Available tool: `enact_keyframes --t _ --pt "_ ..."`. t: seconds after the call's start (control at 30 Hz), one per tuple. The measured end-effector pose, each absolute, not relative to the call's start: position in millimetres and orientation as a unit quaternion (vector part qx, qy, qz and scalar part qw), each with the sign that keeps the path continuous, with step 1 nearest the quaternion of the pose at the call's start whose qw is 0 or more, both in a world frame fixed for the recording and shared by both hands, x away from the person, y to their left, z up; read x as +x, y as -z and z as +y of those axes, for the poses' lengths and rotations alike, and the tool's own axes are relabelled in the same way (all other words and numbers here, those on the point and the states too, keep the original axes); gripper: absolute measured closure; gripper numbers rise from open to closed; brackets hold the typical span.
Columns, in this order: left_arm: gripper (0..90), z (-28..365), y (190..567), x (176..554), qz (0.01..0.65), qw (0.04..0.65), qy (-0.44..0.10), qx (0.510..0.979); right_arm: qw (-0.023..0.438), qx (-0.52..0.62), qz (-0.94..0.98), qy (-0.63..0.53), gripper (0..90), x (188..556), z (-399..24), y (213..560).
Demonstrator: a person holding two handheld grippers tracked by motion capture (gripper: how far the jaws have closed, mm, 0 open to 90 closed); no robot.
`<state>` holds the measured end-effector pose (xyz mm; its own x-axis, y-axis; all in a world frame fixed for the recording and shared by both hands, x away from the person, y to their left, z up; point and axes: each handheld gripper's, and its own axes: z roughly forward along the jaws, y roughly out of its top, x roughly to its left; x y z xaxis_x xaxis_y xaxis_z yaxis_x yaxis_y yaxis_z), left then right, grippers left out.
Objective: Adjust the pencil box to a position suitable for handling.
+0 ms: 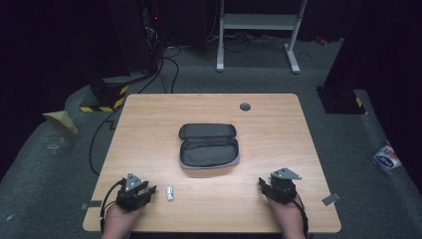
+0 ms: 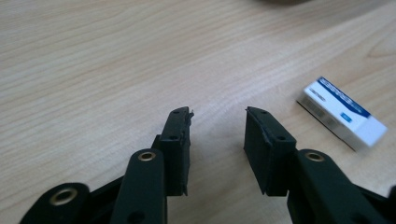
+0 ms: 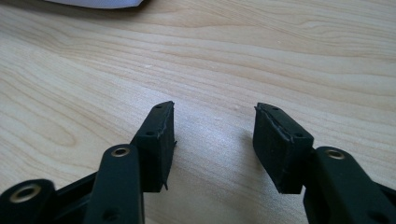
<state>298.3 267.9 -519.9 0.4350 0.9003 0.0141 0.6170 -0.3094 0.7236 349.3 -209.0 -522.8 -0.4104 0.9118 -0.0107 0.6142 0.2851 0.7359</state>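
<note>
Near the front edge of the wooden table [image 1: 149, 119], on the person's side of the open pencil case [image 1: 209, 145], a small white eraser [image 1: 170, 192] lies flat, just beside the left gripper [image 1: 149, 191] and well apart from the right gripper [image 1: 263, 184]. Both grippers rest low at that front edge with nothing between their jaws: in the left gripper view the left gripper [image 2: 218, 121] has its jaws moderately apart over bare wood, and in the right gripper view the right gripper [image 3: 214, 116] stands a little wider, also over bare wood. The work appears to be at its very start, the eraser not yet picked up and the case lying unzipped with its lid folded back away from the person. Judging from this, the next move calls for the left gripper to swing toward the eraser [image 2: 343, 112], which sits off to the side of its jaws, and to straddle the narrow sides. The eraser's long axis runs roughly toward and away from the pencil case, one short end pointing at it, while the case's own long axis runs across the table, side to side.
</note>
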Motion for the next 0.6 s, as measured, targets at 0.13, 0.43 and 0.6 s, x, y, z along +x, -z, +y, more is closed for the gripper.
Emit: enact_keyframes --t 0.13,0.43,0.6 --pt "65.1 265.8 518.7 292.0 0.479 0.335 -0.212 0.783 0.223 0.497 0.769 -0.334 45.9 349.3 -208.8 522.9" --pt "65.4 247.2 520.6 295.6 0.461 0.34 -0.207 0.793 0.226 0.497 0.769 -0.333 45.9 350.4 -208.2 523.0" --pt "65.8 233.9 521.4 299.5 0.448 0.341 -0.21 0.799 0.227 0.497 0.769 -0.333 46.0 350.4 -208.1 523.0"
